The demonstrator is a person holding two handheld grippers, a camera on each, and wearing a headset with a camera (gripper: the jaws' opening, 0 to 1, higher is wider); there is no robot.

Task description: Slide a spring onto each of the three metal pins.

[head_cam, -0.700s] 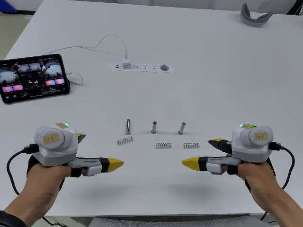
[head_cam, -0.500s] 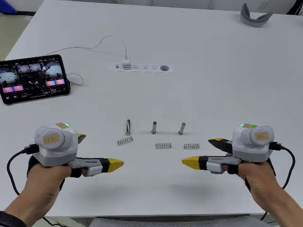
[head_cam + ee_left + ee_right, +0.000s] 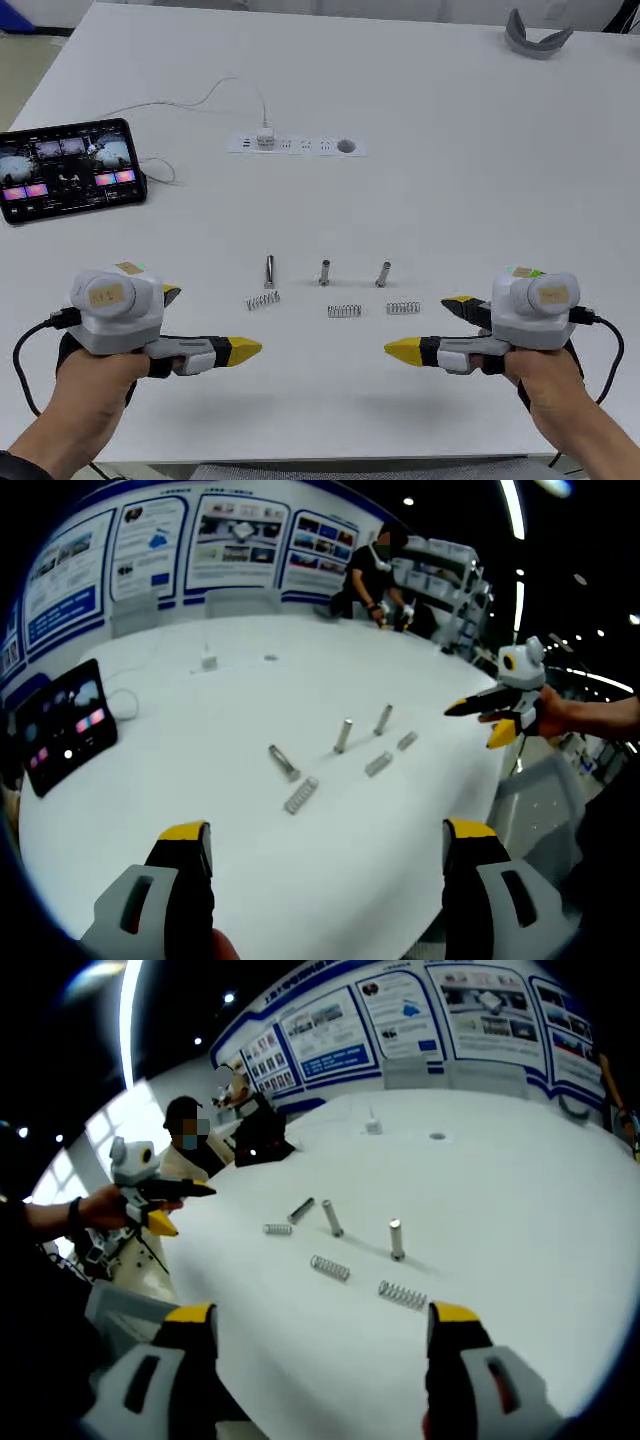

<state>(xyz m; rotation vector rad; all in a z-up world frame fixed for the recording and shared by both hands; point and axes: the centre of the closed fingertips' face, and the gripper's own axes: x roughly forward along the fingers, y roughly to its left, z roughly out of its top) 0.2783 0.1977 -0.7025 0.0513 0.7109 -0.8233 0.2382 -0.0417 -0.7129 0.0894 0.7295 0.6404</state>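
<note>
White workbench (image 3: 470,200), wide, lit from overhead. Notes run from the near edge outward.

- Left gripper (image 3: 208,320) and right gripper (image 3: 428,324) hover low over the near edge, yellow tips pointing inward at each other. On both the jaws stand wide apart and hold nothing. Neither touches any part.
- Just beyond them, three springs lie flat in a loose row: left spring (image 3: 264,299), middle spring (image 3: 344,311), right spring (image 3: 404,307). Each lies loose on the table, close to its pin but apart from it.
- Behind the springs, three metal pins: left pin (image 3: 269,270), middle pin (image 3: 325,271), right pin (image 3: 383,273). The middle and right ones stand upright. In both gripper views the left one looks tilted or laid down; I cannot settle which. All three shafts are bare.
- Farther back are a white power strip (image 3: 295,145) with a plug and cable, and a tablet (image 3: 70,170) with a lit screen off to the left.
- At the far right corner sits a grey curved band (image 3: 535,32).

Progress, as I judge it: nothing threaded yet. All three springs remain to be picked up and slid on; the pickup has not begun.
</note>
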